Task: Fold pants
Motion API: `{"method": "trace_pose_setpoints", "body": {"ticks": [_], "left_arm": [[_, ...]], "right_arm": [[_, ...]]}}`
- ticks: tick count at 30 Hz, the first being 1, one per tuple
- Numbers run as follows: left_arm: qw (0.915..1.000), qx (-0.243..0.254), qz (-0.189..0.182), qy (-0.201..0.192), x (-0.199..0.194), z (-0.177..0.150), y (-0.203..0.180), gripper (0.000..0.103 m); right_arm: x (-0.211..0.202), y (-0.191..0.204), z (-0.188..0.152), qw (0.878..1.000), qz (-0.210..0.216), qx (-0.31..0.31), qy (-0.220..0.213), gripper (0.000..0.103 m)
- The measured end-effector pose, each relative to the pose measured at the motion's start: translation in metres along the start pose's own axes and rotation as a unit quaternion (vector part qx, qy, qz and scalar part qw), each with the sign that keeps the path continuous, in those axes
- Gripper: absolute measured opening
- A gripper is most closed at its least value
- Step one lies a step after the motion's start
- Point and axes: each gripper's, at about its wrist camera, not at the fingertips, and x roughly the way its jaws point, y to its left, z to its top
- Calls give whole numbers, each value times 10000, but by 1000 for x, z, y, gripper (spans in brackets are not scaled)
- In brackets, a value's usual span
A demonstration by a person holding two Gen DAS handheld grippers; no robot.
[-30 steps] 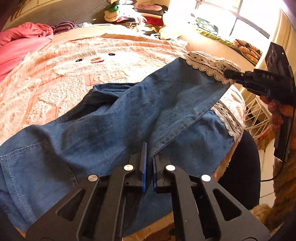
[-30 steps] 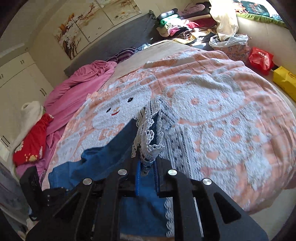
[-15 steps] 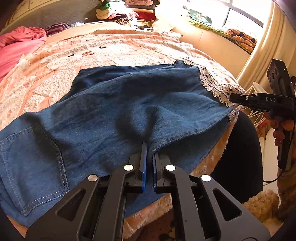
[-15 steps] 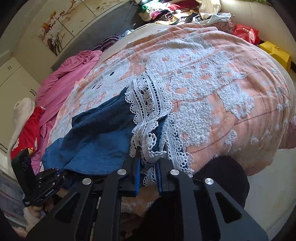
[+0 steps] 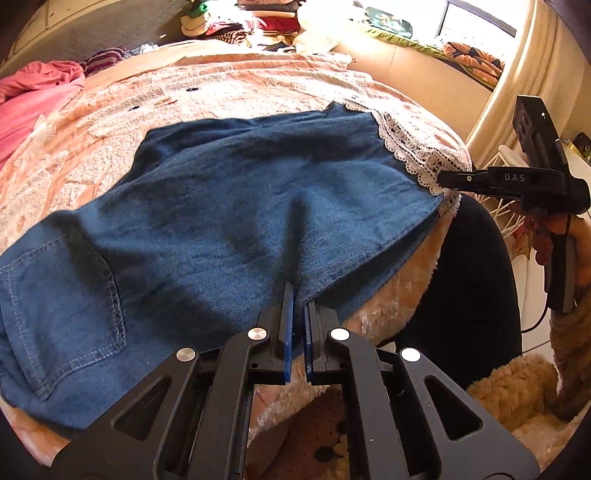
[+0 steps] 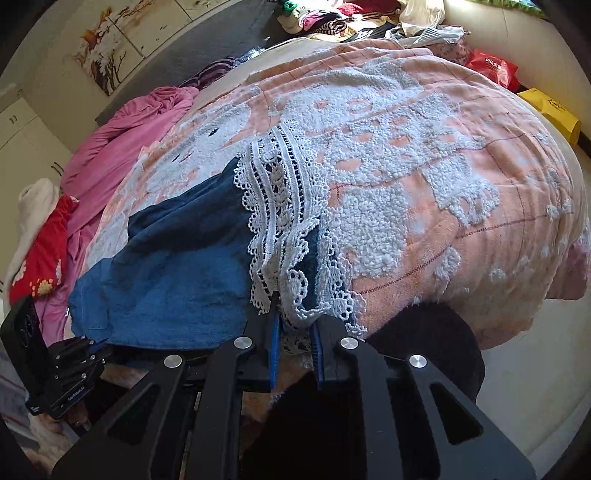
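Observation:
Blue denim pants (image 5: 229,221) with a white lace hem (image 5: 410,147) lie folded leg over leg on the bed, a back pocket (image 5: 62,291) at the left. My left gripper (image 5: 297,295) is shut on the near edge of the pants. My right gripper (image 6: 295,314) holds the lace hem (image 6: 284,206) at the bed's near edge, its jaws a little apart with the lace between them; it also shows in the left wrist view (image 5: 454,177). The left gripper appears in the right wrist view (image 6: 88,350).
A peach and white bedspread (image 6: 424,177) covers the bed. Pink bedding (image 6: 129,140) lies at the far left. Piled clothes (image 5: 258,22) sit at the back. A red bag (image 6: 491,66) and a yellow box (image 6: 550,110) lie on the floor.
Both grippers pulled the upper leg toward the near bed edge and laid it flat over the lower leg. The right gripper's jaws have widened slightly around the lace.

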Motion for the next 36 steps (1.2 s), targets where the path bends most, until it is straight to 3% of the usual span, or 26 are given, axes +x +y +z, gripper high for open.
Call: {"method": "trace_pose_setpoints", "body": {"ticks": [6, 10, 11, 14, 18, 24, 30, 31, 32, 33, 34, 36], "left_arm": [[9999, -55, -14, 141, 11, -7, 3, 1], [9998, -117, -72, 140, 11, -8, 6, 1], [9998, -133, -88, 140, 11, -9, 7, 1], [9997, -157, -111, 129, 11, -11, 7, 1], [9997, -175, -115, 96, 9, -11, 7, 1], [9997, -254, -35, -29, 3, -6, 11, 2], [9996, -263, -68, -113, -1, 3, 13, 2], [9995, -266, -87, -118, -2, 3, 13, 2], [9996, -254, -105, -117, -3, 3, 13, 2], [9996, -232, -129, -111, -5, 2, 12, 2], [9996, -205, -177, -95, -6, 1, 11, 2], [9996, -150, -211, -58, -7, -1, 9, 2]], "right_arm": [[-7, -4, -1, 9999, 67, 116, -50, 20], [-26, -1, -1, 9991, -244, 129, -313, 42], [-32, 1, 0, 9986, -327, 67, -415, 42], [-42, 21, 1, 9975, -205, -285, -609, 45], [-24, 74, -7, 9897, 95, -1402, -272, 48], [16, 128, -43, 9585, -82, -2833, 311, 49], [45, 158, -62, 9148, -537, -3993, 287, 48], [51, 159, -62, 9082, -643, -4123, 307, 46], [57, 159, -62, 9049, -698, -4184, 338, 26], [60, 157, -60, 9052, -681, -4176, 401, 15], [61, 154, -57, 9090, -585, -4102, 459, 8], [51, 147, -54, 9149, -298, -3992, 531, 6]]}}
